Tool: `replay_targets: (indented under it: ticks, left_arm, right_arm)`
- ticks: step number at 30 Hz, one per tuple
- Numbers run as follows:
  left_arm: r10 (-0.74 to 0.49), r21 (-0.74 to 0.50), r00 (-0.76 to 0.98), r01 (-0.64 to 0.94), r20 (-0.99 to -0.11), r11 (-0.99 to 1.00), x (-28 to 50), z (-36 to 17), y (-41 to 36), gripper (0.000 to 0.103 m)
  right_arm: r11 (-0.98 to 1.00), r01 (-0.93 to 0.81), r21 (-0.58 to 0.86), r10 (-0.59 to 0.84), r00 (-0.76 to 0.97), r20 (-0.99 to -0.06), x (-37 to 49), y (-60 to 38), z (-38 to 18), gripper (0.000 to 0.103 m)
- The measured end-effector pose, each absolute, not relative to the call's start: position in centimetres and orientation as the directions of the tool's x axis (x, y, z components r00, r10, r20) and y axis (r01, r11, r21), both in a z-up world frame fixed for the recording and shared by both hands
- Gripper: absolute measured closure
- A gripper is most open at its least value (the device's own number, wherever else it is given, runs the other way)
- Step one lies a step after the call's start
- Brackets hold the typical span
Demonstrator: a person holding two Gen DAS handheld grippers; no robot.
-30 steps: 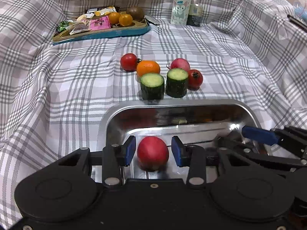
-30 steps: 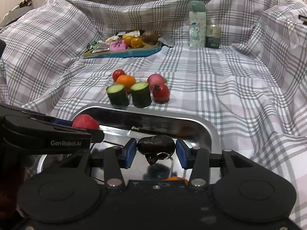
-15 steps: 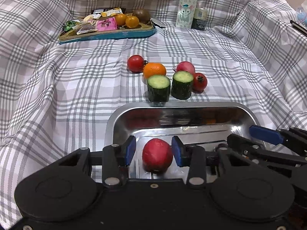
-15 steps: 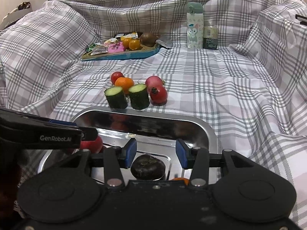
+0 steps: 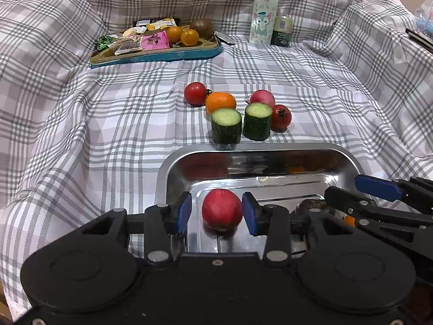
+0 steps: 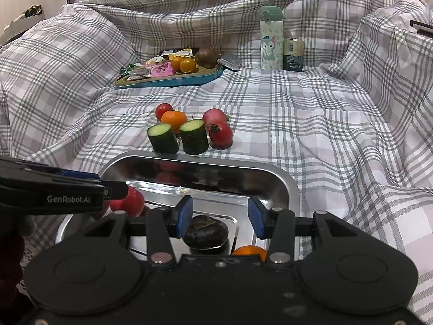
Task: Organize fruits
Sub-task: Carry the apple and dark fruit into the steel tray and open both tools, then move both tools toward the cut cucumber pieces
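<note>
A steel tray [image 5: 270,153] lies on the plaid cloth in front of me. On its floor rests a red fruit [image 5: 222,210], between the pads of my left gripper [image 5: 216,214]; the jaws stand open, with a gap at the left pad. My right gripper [image 6: 220,216] is open over a dark brown fruit [image 6: 205,230] that lies on the tray floor, clear of the right pad. A small orange fruit [image 6: 249,250] sits beside it. Beyond the tray stand two cucumber pieces [image 5: 226,128], an orange [image 5: 220,102], a tomato [image 5: 195,93], a pink fruit [image 5: 262,98] and a red fruit [image 5: 281,117].
At the back, a teal tray [image 5: 162,54] holds snack packets, two small oranges and a brown fruit. A pale bottle [image 5: 263,13] and a dark jar [image 5: 281,31] stand to its right. The cloth rises in high folds on the left, the back and the right.
The dark fruit was level with the right pads a second ago and now lies lower, on the tray floor. The red fruit still sits between the left pads.
</note>
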State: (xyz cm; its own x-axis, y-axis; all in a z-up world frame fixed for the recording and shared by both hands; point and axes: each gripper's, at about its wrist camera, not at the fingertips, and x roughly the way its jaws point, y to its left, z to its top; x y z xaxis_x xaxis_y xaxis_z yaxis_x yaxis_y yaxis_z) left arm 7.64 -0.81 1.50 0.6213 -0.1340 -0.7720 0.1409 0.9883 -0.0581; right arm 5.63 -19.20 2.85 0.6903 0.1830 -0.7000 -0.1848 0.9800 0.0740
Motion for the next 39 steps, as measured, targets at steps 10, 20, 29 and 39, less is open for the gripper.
replay_targets:
  ticks: [10,20,29,39]
  left_arm:
    - [-0.133,-0.052,0.623,0.146,-0.771,0.988,8.1,2.0,-0.4,0.054]
    - [-0.15,-0.026,0.651,0.196,-0.744,0.98,11.1,3.4,-0.5,0.054]
    - [-0.174,-0.012,0.634,0.252,-0.754,0.968,13.7,2.5,-1.7,0.054]
    - [-0.172,0.012,0.605,0.287,-0.777,0.958,15.5,0.8,-3.0,0.054]
  right_arm:
    - [0.979,-0.184,0.086,0.19,0.68,-0.709,6.1,-19.4,2.8,0.056]
    - [0.98,-0.196,0.042,0.172,0.712,-0.68,10.2,-19.8,3.5,0.056]
    - [0.975,-0.222,0.009,0.173,0.736,-0.654,12.9,-19.6,4.3,0.056]
    - [0.97,-0.244,0.005,0.185,0.721,-0.667,13.9,-19.2,3.5,0.056]
